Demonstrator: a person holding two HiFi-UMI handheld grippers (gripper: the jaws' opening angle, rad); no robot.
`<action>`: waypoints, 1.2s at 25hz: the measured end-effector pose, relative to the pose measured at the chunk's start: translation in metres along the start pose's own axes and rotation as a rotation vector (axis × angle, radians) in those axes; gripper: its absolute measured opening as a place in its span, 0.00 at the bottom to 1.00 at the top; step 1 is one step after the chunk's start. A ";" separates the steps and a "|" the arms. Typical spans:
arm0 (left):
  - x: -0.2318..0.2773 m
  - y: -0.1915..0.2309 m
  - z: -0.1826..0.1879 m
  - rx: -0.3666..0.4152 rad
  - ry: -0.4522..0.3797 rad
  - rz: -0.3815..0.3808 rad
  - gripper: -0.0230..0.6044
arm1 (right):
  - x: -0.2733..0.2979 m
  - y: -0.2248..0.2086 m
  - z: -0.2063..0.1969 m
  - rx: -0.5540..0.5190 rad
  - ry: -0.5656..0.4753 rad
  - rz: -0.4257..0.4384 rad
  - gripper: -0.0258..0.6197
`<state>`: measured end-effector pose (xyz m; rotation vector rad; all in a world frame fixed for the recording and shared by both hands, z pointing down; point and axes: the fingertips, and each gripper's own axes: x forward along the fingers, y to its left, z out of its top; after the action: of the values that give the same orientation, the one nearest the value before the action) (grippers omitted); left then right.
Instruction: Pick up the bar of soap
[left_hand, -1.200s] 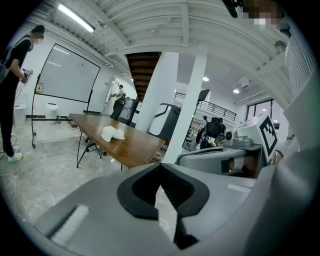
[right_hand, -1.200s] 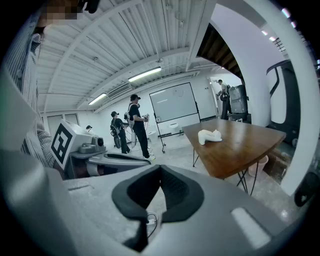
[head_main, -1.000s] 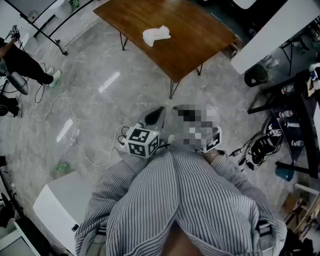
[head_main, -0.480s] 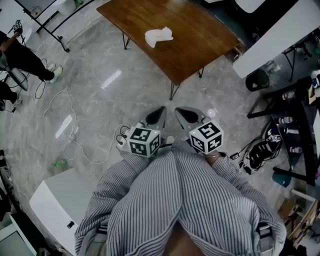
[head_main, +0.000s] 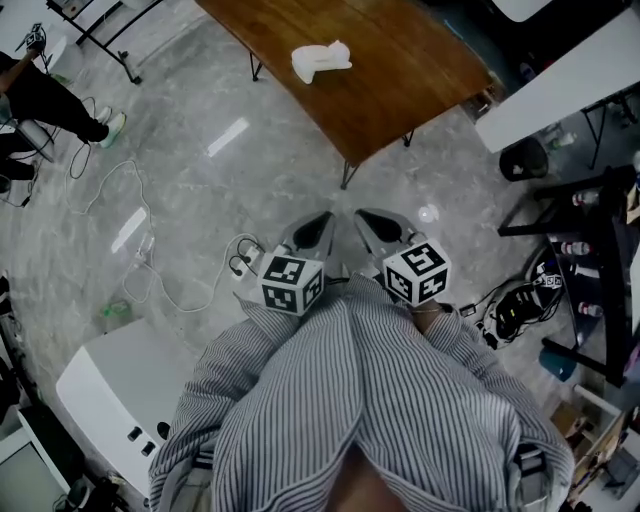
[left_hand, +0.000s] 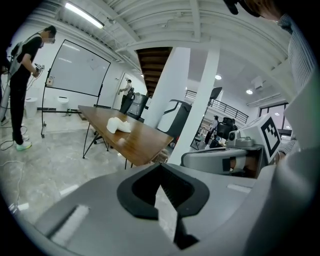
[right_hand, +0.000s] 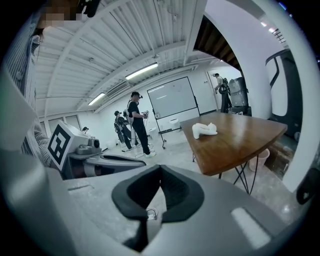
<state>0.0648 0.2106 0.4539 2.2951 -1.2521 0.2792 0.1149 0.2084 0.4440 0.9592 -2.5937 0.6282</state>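
Grey fingers (left_hand: 100, 200) of the left gripper (head_main: 322, 220) are pressed together with nothing between them. The right gripper (head_main: 364, 216) is likewise closed and empty. Both hang side by side just in front of the person's striped shirt (head_main: 360, 400), above the marble floor (head_main: 200, 200). Each carries a cube (head_main: 291, 283) with black-and-white square markers. The white bar of soap (head_main: 320, 60) lies on the wooden tabletop (head_main: 400, 70), well ahead of both pairs of fingers and untouched. Compared with a second ago, tabletop and soap sit slightly higher in the head view.
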 end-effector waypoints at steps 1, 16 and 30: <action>0.004 0.004 0.001 -0.006 0.001 0.003 0.04 | 0.003 -0.004 0.001 -0.001 0.003 -0.003 0.04; 0.132 0.153 0.113 -0.057 0.005 -0.042 0.04 | 0.150 -0.124 0.119 -0.042 0.002 -0.058 0.04; 0.216 0.218 0.151 -0.083 0.101 -0.124 0.07 | 0.244 -0.187 0.158 -0.058 0.137 -0.024 0.06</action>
<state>-0.0055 -0.1225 0.4863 2.2481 -1.0472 0.2900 0.0424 -0.1289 0.4660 0.8954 -2.4628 0.5877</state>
